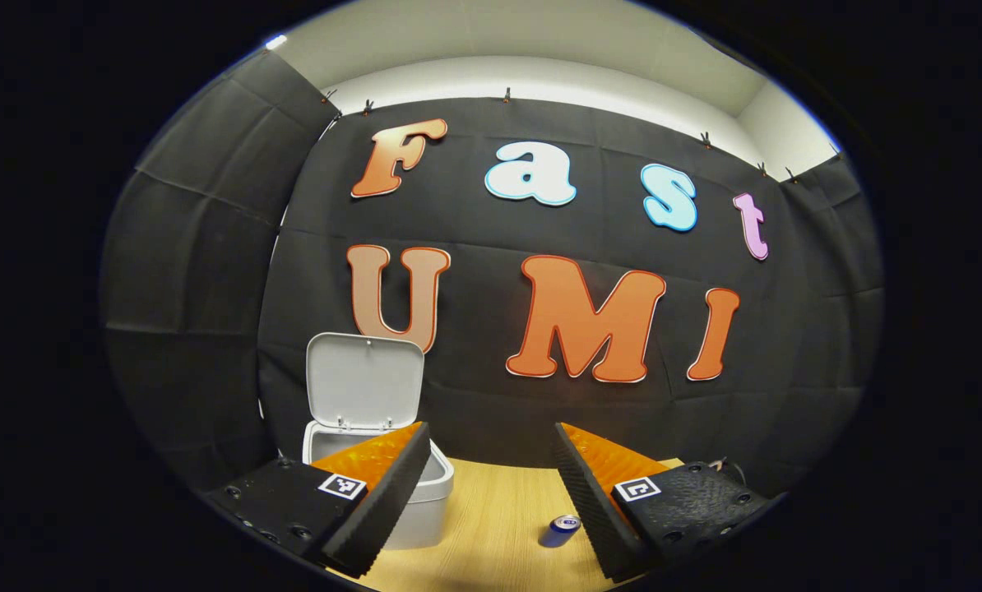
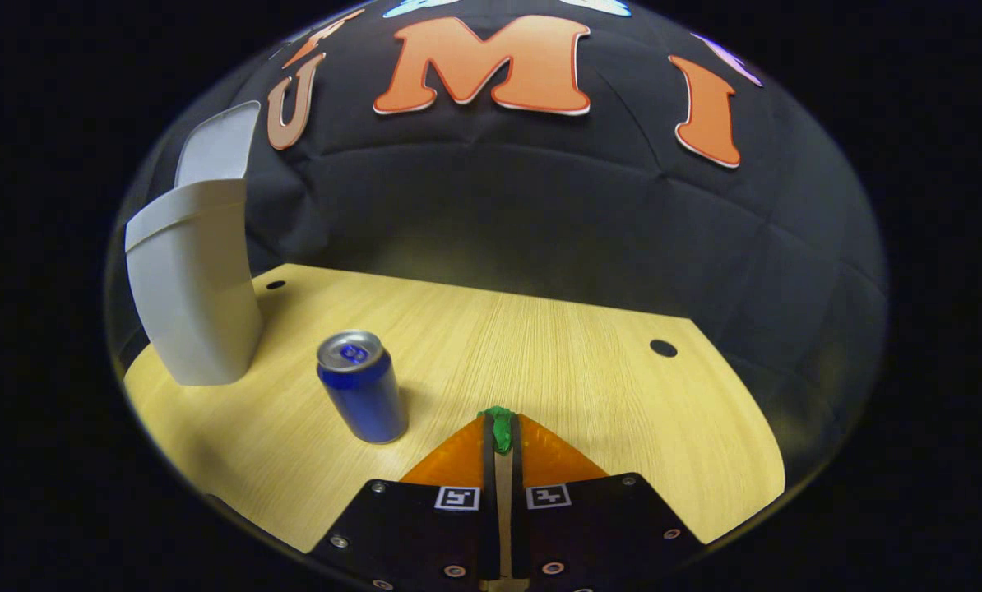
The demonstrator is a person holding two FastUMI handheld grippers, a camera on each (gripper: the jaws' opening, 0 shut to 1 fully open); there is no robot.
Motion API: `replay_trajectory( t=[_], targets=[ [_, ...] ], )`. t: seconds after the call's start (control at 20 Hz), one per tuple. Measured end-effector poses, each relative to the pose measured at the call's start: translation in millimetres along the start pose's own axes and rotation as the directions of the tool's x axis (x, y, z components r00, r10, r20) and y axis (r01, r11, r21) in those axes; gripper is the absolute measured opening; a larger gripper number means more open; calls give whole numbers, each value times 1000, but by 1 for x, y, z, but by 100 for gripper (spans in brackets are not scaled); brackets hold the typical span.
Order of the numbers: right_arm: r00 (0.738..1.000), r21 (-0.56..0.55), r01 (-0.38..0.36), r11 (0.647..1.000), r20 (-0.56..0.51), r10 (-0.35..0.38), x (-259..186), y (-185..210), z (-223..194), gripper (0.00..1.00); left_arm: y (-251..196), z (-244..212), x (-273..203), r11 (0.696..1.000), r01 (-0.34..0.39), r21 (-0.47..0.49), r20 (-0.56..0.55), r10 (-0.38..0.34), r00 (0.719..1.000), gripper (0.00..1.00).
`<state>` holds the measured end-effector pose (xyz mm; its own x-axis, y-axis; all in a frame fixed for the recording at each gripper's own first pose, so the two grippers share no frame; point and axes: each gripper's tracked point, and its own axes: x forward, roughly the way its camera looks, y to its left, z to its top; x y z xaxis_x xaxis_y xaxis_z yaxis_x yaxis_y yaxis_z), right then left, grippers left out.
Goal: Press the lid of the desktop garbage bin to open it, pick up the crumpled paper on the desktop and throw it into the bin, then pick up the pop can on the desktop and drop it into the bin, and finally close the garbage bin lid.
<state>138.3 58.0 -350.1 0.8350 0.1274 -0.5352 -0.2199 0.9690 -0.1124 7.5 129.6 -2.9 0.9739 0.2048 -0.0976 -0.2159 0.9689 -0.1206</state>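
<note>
Staged recording booth, not a real home: black cloth wall (image 1: 474, 395) clipped up on three sides, pale room wall (image 1: 540, 82) visible above it. Light wood-grain desktop (image 2: 540, 362) with cable holes, just a white desktop bin (image 2: 199, 288) and a pop can (image 2: 362, 396) as props.

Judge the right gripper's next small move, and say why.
Probably carry the green crumpled paper left and up toward the garbage bin. The right gripper is shut on the paper above the table, the bin's lid stands open, and the pop can is upright on the table.
</note>
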Motion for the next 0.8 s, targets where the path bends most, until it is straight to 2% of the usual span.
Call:
replay_trajectory(
  t=[0.2, 0.45, 0.8],
  targets=[
    [995, -16, -24, 1000, 101, 25, -26, 14, 53, 6, 9, -5, -1, 1000, -13, -2, 7, 13, 1000, 94],
    [975, -25, -71, 997, 210, 75, -61, 37, 114, 6, 22, -7, -5, 999, -29, -22, 22, 30, 999, 94],
    [927, -36, -173, 984, 331, 175, -101, 82, 185, 5, 48, -11, -14, 997, -68, -48, 24, 69, 997, 94]
  ],
)
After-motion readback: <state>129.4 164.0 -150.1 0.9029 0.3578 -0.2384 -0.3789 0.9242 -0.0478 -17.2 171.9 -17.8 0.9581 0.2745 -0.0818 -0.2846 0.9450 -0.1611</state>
